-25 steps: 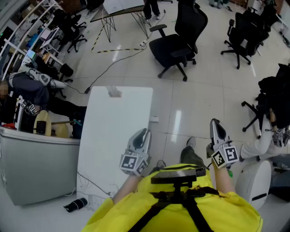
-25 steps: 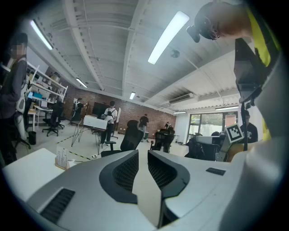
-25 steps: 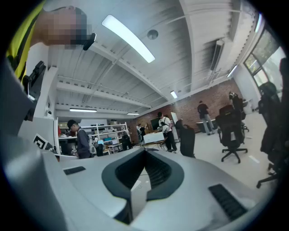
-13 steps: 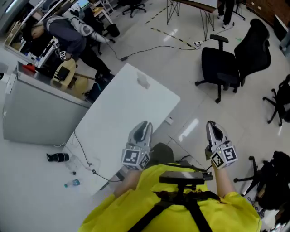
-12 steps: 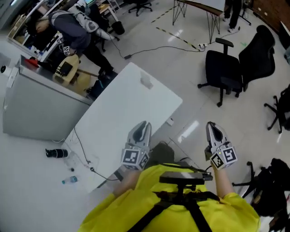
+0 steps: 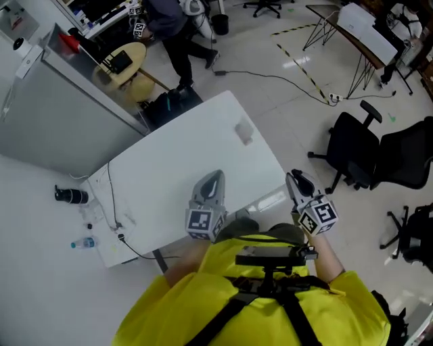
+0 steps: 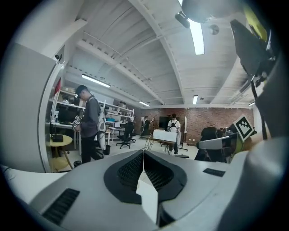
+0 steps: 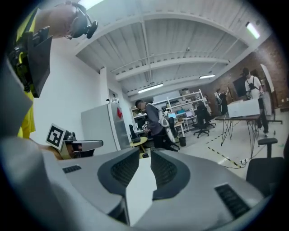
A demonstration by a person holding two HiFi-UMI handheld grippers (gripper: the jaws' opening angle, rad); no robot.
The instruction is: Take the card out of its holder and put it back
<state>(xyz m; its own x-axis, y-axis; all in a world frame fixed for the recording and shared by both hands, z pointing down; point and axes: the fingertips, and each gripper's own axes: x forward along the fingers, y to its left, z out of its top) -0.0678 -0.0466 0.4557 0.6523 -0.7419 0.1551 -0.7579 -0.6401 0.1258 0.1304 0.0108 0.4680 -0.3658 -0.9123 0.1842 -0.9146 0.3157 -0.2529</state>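
Observation:
A small pale card holder (image 6: 243,132) stands near the far edge of the white table (image 6: 169,182); I cannot make out the card in it. My left gripper (image 6: 212,181) hovers over the table's near side, well short of the holder, its jaws shut with nothing in them. In the left gripper view the left gripper (image 7: 143,154) points level into the room. My right gripper (image 6: 295,181) is held just off the table's right edge. In the right gripper view the right gripper (image 8: 145,155) has its jaws opening, with a narrow empty gap between them.
A thin cable (image 6: 111,203) runs over the table's left end. A grey cabinet (image 6: 61,115) stands behind the table on the left. Black office chairs (image 6: 358,152) are at the right. A bottle (image 6: 82,243) and a black object (image 6: 70,196) lie on the floor at left. A person (image 6: 169,20) stands beyond the table.
The head view has swung round, so the table now lies straight ahead under the left gripper. Both grippers stay held close in front of the body.

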